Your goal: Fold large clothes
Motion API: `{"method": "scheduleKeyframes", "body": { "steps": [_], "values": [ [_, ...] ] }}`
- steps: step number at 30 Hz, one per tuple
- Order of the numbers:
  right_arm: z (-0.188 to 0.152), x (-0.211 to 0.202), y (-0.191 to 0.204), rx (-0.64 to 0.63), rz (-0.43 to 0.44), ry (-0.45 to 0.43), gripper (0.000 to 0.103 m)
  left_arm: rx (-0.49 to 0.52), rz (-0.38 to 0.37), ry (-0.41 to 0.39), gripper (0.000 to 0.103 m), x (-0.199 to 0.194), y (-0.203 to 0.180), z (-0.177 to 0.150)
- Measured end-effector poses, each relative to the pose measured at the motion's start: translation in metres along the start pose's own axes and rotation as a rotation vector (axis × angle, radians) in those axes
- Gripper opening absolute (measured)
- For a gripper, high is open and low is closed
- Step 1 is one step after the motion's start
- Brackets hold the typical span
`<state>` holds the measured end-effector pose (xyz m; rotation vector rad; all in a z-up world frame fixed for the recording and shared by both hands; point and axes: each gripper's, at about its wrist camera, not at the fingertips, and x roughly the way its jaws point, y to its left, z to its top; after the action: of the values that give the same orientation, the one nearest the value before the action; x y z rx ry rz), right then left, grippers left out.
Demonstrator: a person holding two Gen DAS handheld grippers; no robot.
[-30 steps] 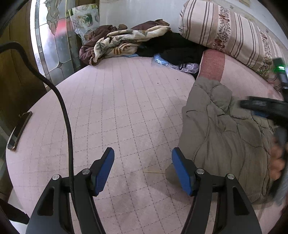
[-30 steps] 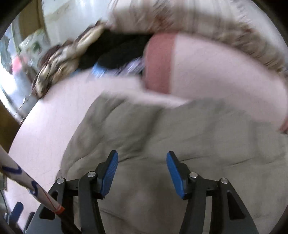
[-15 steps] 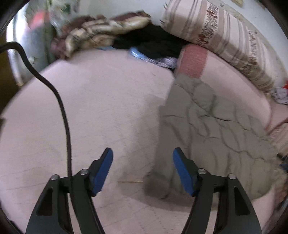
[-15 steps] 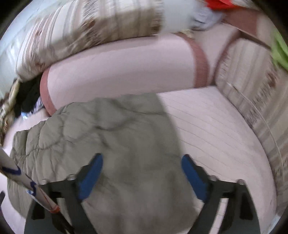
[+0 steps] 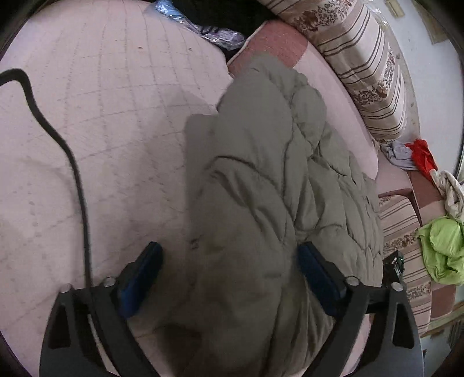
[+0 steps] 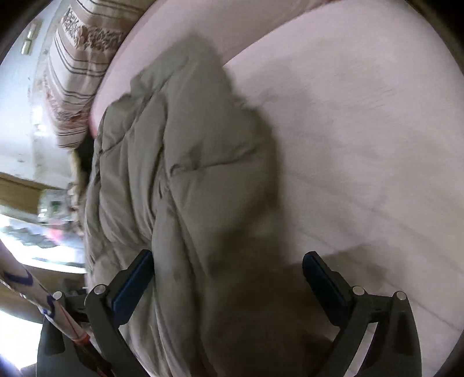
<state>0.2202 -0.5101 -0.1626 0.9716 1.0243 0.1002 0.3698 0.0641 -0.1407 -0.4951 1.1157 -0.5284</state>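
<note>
A grey-green quilted padded garment (image 5: pixel 269 162) lies folded on the pink quilted bed (image 5: pixel 110 95). My left gripper (image 5: pixel 229 272) is open, its blue pads on either side of the garment's near end. In the right wrist view the same garment (image 6: pixel 185 162) runs from the pillows down between the blue pads of my right gripper (image 6: pixel 226 278), which is open over its near edge. Neither gripper is closed on the cloth.
Striped floral pillows (image 5: pixel 365 63) and a pink bolster (image 5: pixel 278 37) line the far side. A lime-green cloth (image 5: pixel 443 249) and a red item (image 5: pixel 423 150) lie at the right. A black cable (image 5: pixel 72 162) crosses the bed at left. A dark clothes pile (image 5: pixel 208 17) sits at the top.
Both grippers have swung in over the folded garment and dropped close to it, so each now straddles one end. Both stay open.
</note>
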Motion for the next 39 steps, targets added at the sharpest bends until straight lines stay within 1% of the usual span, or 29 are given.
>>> {"method": "scheduleKeyframes", "body": {
  "steps": [1,2,3,4,5,6,8,9,11,13,14,15,17,18,21,22,23,24,25,27,28,29,30,32,34,35,36,37,39],
  "values": [
    [0.002,0.005,0.002,0.006,0.016,-0.021,0.103,0.024,-0.014,0.012,0.095,0.005,-0.009,-0.002],
    [0.003,0.008,0.005,0.015,0.020,-0.038,0.099,0.038,-0.032,0.033,0.090,0.008,-0.016,-0.003],
    [0.002,0.009,0.008,0.020,0.026,-0.045,0.090,0.045,-0.024,0.033,0.081,0.007,-0.024,-0.004],
    [0.000,0.007,0.010,0.016,0.032,-0.046,0.085,0.050,-0.010,0.027,0.077,0.004,-0.028,-0.005],
    [-0.004,0.001,0.013,0.003,0.040,-0.049,0.074,0.048,-0.007,0.026,0.065,-0.001,-0.033,-0.006],
    [-0.006,-0.005,0.014,-0.005,0.050,-0.050,0.061,0.037,-0.014,0.026,0.055,-0.009,-0.036,-0.008],
    [-0.020,-0.028,0.014,-0.020,0.096,-0.056,0.050,0.035,-0.027,0.020,0.051,-0.023,-0.042,-0.010],
    [-0.029,-0.037,0.013,-0.028,0.113,-0.055,0.048,0.046,-0.026,0.017,0.051,-0.030,-0.047,-0.014],
    [-0.048,-0.047,0.009,-0.044,0.109,-0.051,0.048,0.076,0.006,0.035,0.051,-0.039,-0.057,-0.027],
    [-0.059,-0.049,-0.001,-0.022,0.094,-0.050,0.051,0.085,0.048,0.043,0.054,-0.038,-0.058,-0.036],
    [-0.059,-0.047,-0.004,-0.003,0.052,-0.062,0.062,0.090,0.088,0.036,0.059,-0.035,-0.058,-0.037],
    [-0.058,-0.048,-0.007,0.009,0.017,-0.078,0.073,0.081,0.117,0.024,0.062,-0.033,-0.056,-0.037],
    [-0.051,-0.054,0.005,0.016,-0.110,-0.173,0.085,0.038,0.114,0.009,0.062,-0.036,-0.052,-0.036],
    [-0.051,-0.058,0.011,0.011,-0.147,-0.208,0.085,0.018,0.117,-0.005,0.062,-0.042,-0.051,-0.037],
    [-0.063,-0.086,0.043,-0.040,-0.288,-0.402,0.085,0.034,0.170,-0.088,0.062,-0.073,-0.055,-0.042],
    [-0.070,-0.093,0.054,-0.063,-0.336,-0.448,0.085,0.052,0.218,-0.126,0.062,-0.085,-0.060,-0.043],
    [-0.077,-0.099,0.066,-0.096,-0.403,-0.491,0.085,0.077,0.290,-0.173,0.062,-0.097,-0.065,-0.045],
    [-0.089,-0.106,0.081,-0.145,-0.461,-0.536,0.085,0.099,0.356,-0.214,0.062,-0.107,-0.068,-0.048],
    [-0.101,-0.112,0.096,-0.198,-0.498,-0.578,0.085,0.111,0.403,-0.237,0.062,-0.113,-0.071,-0.053],
    [-0.129,-0.121,0.122,-0.301,-0.541,-0.638,0.085,0.143,0.508,-0.257,0.062,-0.127,-0.077,-0.066],
    [-0.142,-0.125,0.128,-0.345,-0.538,-0.654,0.085,0.166,0.543,-0.261,0.062,-0.133,-0.082,-0.074],
    [-0.158,-0.122,0.142,-0.405,-0.520,-0.655,0.085,0.178,0.564,-0.264,0.062,-0.137,-0.085,-0.079],
    [-0.163,-0.116,0.150,-0.437,-0.504,-0.640,0.084,0.193,0.588,-0.275,0.062,-0.144,-0.092,-0.089],
    [-0.171,-0.098,0.156,-0.484,-0.477,-0.587,0.084,0.209,0.607,-0.299,0.062,-0.160,-0.099,-0.107],
    [-0.172,-0.081,0.146,-0.466,-0.487,-0.544,0.084,0.228,0.634,-0.353,0.062,-0.176,-0.117,-0.130],
    [-0.167,-0.072,0.138,-0.444,-0.495,-0.509,0.084,0.239,0.648,-0.379,0.064,-0.183,-0.125,-0.138],
    [-0.159,-0.060,0.127,-0.405,-0.507,-0.457,0.084,0.253,0.664,-0.406,0.067,-0.188,-0.134,-0.145],
    [-0.154,-0.052,0.115,-0.370,-0.514,-0.423,0.082,0.273,0.696,-0.451,0.069,-0.197,-0.147,-0.157],
    [-0.160,-0.056,0.108,-0.352,-0.510,-0.438,0.076,0.288,0.740,-0.537,0.076,-0.209,-0.165,-0.171]
  ]
}}
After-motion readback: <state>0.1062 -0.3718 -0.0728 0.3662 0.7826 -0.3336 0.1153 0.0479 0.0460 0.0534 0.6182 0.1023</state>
